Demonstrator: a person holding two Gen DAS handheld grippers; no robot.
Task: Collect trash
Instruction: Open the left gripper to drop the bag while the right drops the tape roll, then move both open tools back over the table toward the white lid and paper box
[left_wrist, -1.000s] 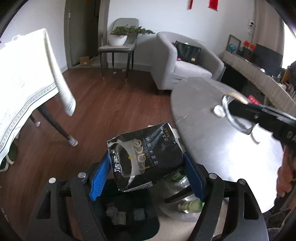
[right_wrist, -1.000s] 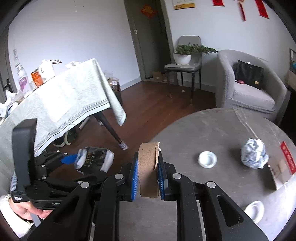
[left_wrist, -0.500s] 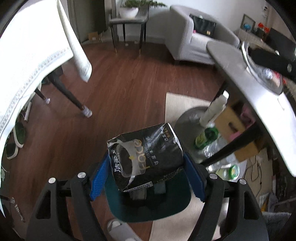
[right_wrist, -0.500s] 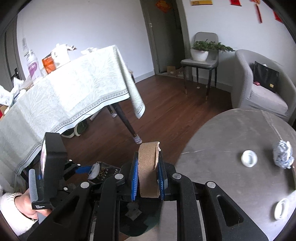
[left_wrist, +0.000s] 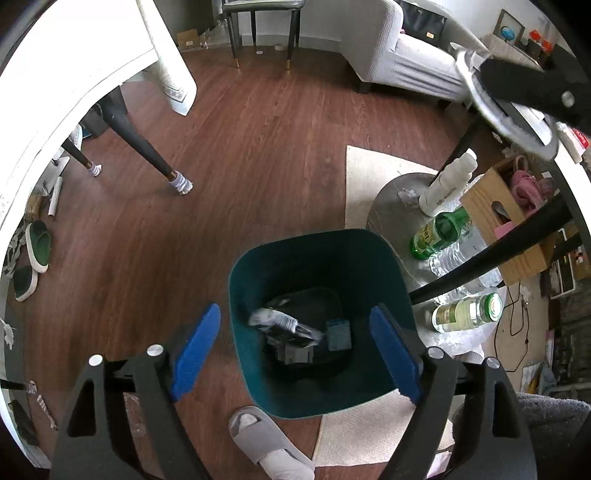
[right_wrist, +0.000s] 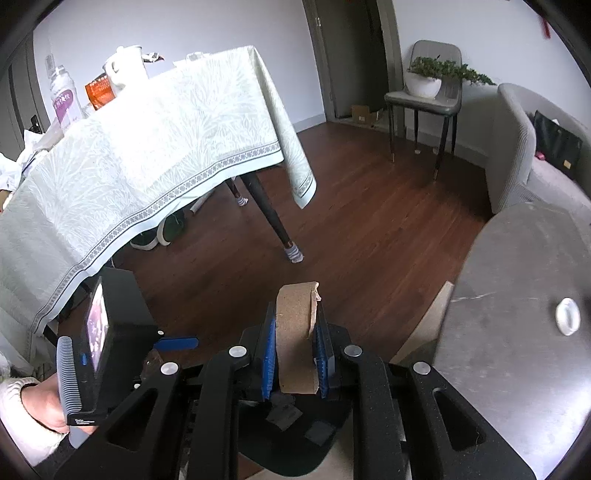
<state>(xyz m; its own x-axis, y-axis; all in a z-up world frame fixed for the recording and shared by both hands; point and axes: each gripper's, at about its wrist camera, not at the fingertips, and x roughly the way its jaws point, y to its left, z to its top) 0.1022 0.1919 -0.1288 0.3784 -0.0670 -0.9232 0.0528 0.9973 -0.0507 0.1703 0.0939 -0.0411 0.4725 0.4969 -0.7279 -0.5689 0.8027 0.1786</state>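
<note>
1. Left wrist view: my left gripper (left_wrist: 295, 354) hangs pointing steeply down over the teal bin (left_wrist: 391, 258). Its jaws have just been opening and now stand wide with nothing between them.
2. Black tissue wrapper (left_wrist: 284, 325) lies at the bottom of the bin on other scraps, so that piece looks dropped where it belongs.
3. Bin sits on the wood floor at the rug edge, just beside the low stand with bottles (left_wrist: 439, 232), near my slipper (left_wrist: 266, 443).
4. Right wrist view: my right gripper (right_wrist: 295, 354) is clamped on the cardboard tube (right_wrist: 297, 332), held upright by its sides so it won't slip.
5. Tube is above the bin's dark opening (right_wrist: 295, 424); my guess is it goes in next.
6. White cap (right_wrist: 567, 321) on the grey table (right_wrist: 517, 295) looks uncollected.
</note>
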